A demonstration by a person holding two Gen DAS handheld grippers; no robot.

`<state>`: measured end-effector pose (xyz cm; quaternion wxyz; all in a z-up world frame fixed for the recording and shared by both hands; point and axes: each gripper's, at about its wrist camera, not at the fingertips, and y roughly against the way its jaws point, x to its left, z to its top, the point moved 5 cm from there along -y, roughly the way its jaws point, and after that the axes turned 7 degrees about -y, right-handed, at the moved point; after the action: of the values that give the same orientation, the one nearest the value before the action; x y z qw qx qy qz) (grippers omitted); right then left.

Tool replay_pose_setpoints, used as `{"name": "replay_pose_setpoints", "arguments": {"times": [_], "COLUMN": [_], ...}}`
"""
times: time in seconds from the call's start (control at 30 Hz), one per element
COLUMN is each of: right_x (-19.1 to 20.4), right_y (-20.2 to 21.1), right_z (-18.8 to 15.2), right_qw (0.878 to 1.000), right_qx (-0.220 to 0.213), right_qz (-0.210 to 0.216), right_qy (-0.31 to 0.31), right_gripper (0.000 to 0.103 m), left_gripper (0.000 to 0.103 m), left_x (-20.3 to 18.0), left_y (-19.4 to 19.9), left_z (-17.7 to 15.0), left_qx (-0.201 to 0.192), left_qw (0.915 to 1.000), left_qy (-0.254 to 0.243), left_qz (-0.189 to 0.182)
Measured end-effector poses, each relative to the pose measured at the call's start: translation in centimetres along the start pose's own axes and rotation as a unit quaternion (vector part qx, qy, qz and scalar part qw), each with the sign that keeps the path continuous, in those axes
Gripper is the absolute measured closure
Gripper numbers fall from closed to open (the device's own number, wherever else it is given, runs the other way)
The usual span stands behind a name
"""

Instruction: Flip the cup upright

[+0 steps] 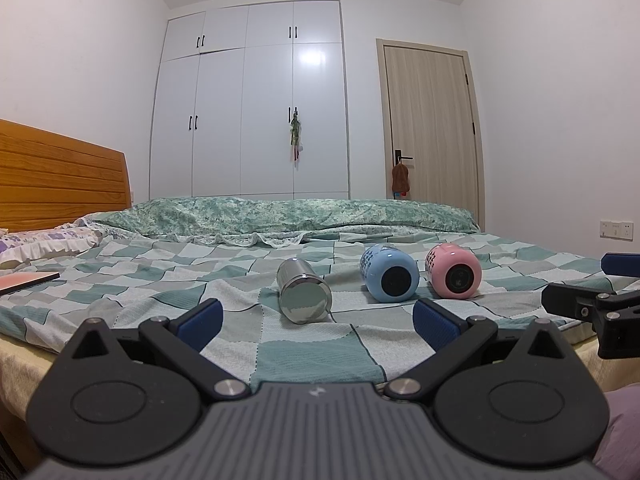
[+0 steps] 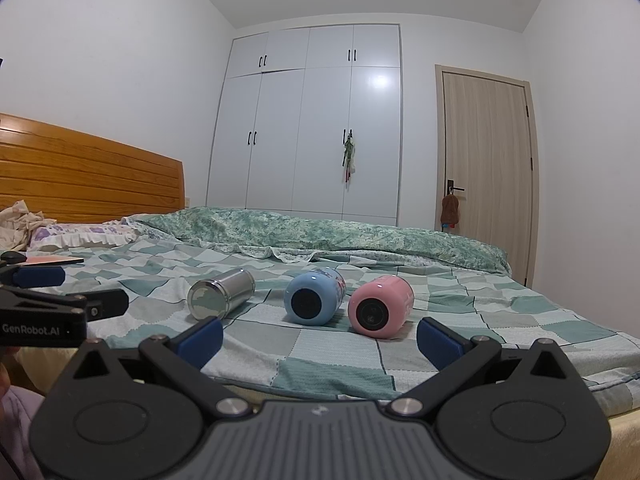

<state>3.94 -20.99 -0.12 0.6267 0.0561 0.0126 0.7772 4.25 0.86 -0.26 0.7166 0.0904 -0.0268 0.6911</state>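
Note:
Three cups lie on their sides on the checked bedsheet, bases toward me: a steel cup point(image 1: 304, 290), a blue cup point(image 1: 389, 279) and a pink cup point(image 1: 453, 275). In the right wrist view they are the steel cup point(image 2: 220, 294), the blue cup point(image 2: 314, 296) and the pink cup point(image 2: 379, 306). My left gripper point(image 1: 318, 326) is open and empty, just short of the steel cup. My right gripper point(image 2: 320, 340) is open and empty, in front of the blue and pink cups. The right gripper shows at the right edge of the left wrist view point(image 1: 592, 300).
A green folded quilt point(image 1: 280, 216) lies across the bed behind the cups. A wooden headboard point(image 1: 60, 176) and pillows point(image 1: 48, 240) are at the left, with a flat pink book point(image 1: 24, 280). A white wardrobe point(image 1: 256, 112) and a door point(image 1: 432, 120) stand beyond.

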Motion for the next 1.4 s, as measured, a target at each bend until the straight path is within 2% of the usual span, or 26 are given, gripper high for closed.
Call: {"name": "replay_pose_setpoints", "arguments": {"times": [0.77,1.03,1.4], "right_x": [0.0,-0.7,-0.6], "right_y": [0.0,-1.5,-5.4], "right_z": [0.0,0.3,2.5], "right_qw": [1.0,1.0,0.999], "right_qx": [0.001,0.029,0.027], "right_qz": [0.0,-0.001,0.029], "right_qy": [0.001,0.004,0.025], "right_gripper": [0.0,0.0,0.0], "left_gripper": [0.0,0.0,0.0], "left_x": [0.0,0.6,1.3], "left_y": [0.0,-1.5,-4.9], "left_z": [0.0,0.8,3.3], "left_qx": [0.001,0.035,0.07], "left_qw": [1.0,0.999,0.9973], "left_qy": [0.002,0.021,0.01], "left_qz": [0.001,-0.018,-0.019]}}
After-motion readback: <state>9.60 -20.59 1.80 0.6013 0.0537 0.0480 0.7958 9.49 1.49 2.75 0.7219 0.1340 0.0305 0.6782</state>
